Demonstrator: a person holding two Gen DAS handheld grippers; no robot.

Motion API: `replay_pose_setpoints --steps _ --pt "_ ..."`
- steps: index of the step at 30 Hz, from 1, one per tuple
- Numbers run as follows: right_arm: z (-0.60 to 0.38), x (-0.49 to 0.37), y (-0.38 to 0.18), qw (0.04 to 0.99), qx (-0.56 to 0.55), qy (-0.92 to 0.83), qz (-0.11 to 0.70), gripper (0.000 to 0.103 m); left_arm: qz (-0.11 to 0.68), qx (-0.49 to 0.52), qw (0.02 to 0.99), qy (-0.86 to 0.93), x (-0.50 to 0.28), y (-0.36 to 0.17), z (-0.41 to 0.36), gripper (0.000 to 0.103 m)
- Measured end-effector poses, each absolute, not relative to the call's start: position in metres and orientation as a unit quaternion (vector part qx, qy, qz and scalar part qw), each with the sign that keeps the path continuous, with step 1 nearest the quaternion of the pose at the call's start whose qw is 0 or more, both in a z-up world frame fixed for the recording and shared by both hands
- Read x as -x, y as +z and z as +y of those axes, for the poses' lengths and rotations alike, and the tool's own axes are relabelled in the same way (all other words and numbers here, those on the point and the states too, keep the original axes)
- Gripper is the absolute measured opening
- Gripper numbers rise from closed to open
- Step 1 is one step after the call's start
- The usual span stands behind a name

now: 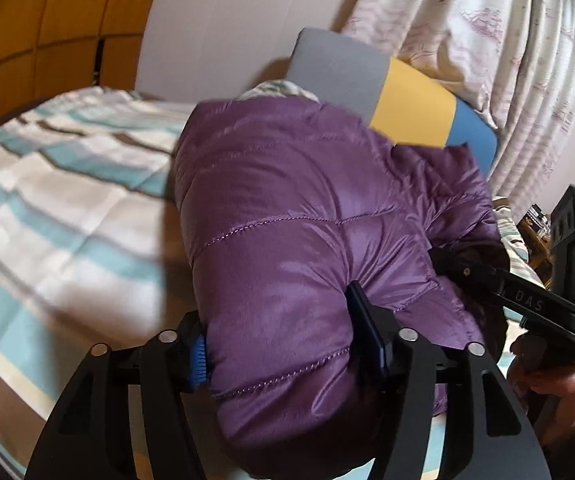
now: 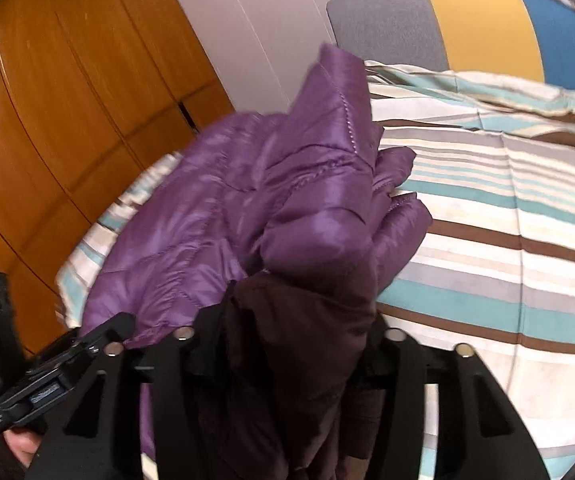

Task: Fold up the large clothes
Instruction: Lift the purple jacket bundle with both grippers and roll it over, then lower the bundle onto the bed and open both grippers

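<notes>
A purple quilted puffer jacket lies bunched on the striped bed. My left gripper is shut on a thick padded fold of it at the near edge. My right gripper is shut on the jacket's dark lining and purple fabric, holding that side lifted and crumpled above the bed. The right gripper also shows in the left wrist view at the jacket's right edge. The left gripper shows at the lower left of the right wrist view. The right fingertips are hidden by fabric.
The bed has a striped cover. A grey, yellow and blue headboard cushion stands at the far end. A wooden wardrobe is to the left; patterned curtains hang to the right.
</notes>
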State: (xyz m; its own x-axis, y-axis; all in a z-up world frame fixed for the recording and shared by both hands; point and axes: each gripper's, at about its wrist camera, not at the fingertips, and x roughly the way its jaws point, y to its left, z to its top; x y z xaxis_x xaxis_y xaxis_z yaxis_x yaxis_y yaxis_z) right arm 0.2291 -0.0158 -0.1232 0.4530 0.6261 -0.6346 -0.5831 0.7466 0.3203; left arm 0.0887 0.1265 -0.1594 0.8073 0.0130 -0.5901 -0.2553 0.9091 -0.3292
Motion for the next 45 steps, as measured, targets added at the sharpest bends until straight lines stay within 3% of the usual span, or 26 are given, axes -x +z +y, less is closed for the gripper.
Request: replay_pose_setpoints --steps 10,18,23,29,37,45 --pt "-0.022 -0.234 -0.139 0.858 -0.009 0.324 0.397 0.064 0.309 0.185 0.929 0.086 -0.084 -0.164 0.117 0.068" --pt "-0.015 -0.187 -0.151 0.863 -0.002 0.315 0.396 0.069 0.312 0.182 0.928 0.094 -0.078 -0.166 0.115 0.071" --pt "-0.031 -0.180 -0.149 0.860 -0.035 0.310 0.404 0.072 0.318 0.187 0.923 0.109 -0.069 -0.155 0.114 0.090" --pt "-0.057 -0.167 -0.110 0.888 -0.061 0.298 0.346 0.072 0.298 0.173 0.929 0.137 -0.063 -0.122 0.122 0.093" --pt "-0.016 -0.207 -0.068 0.893 -0.041 0.313 0.320 0.060 0.322 0.164 0.916 0.177 -0.142 -0.082 0.134 0.093" --pt "0.029 -0.265 -0.104 0.870 -0.005 0.283 0.403 0.055 0.388 0.129 0.889 0.206 -0.215 -0.116 0.141 0.093"
